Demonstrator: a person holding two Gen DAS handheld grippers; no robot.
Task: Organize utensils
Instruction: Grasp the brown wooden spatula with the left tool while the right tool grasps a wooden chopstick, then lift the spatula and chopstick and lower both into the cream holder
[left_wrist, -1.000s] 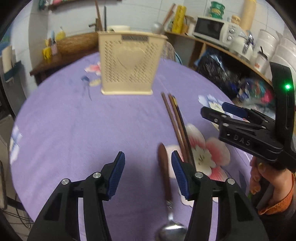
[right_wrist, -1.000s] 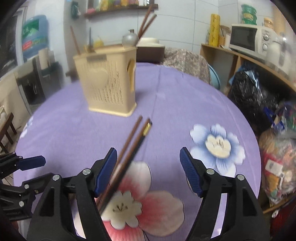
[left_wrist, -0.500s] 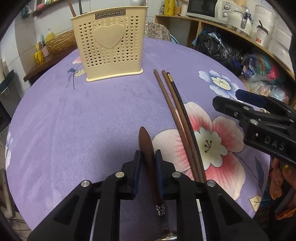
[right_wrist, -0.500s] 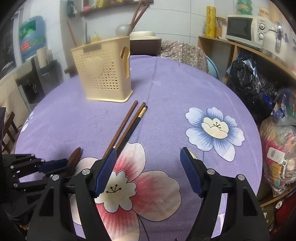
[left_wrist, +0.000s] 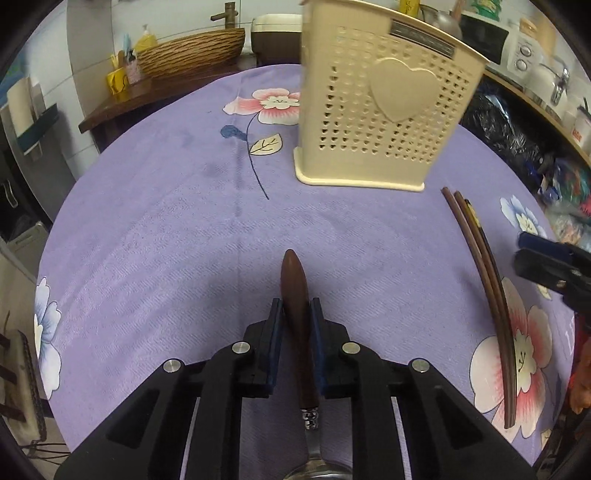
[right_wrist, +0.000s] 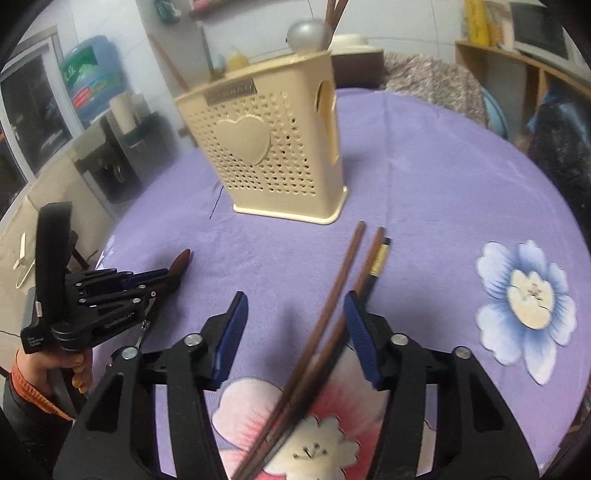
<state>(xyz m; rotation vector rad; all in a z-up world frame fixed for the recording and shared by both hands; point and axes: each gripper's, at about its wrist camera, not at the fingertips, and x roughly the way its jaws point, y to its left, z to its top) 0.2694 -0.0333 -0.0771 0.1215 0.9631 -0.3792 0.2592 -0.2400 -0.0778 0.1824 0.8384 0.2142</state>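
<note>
My left gripper (left_wrist: 297, 314) is shut on the brown wooden handle of a spoon (left_wrist: 295, 295), whose metal bowl shows at the bottom edge. It holds the spoon over the purple cloth; from the right wrist view it (right_wrist: 162, 275) is at the left. The cream perforated utensil holder (left_wrist: 376, 107) stands ahead, also in the right wrist view (right_wrist: 269, 155), with a ladle and sticks inside. My right gripper (right_wrist: 295, 310) is open, and several dark chopsticks (right_wrist: 332, 306) lie on the cloth between its fingers; they lie at the right in the left wrist view (left_wrist: 484, 280).
The round table carries a purple flowered cloth (left_wrist: 166, 221). A wicker basket (left_wrist: 192, 51) and a shelf with a microwave (left_wrist: 487, 33) stand behind the table. Black bags (left_wrist: 509, 136) sit by the right edge. A water dispenser (right_wrist: 92, 92) stands to the left.
My left gripper closed on the spoon handle and carried it up and toward the holder. My right gripper moved left so that the chopsticks lie between its open fingers.
</note>
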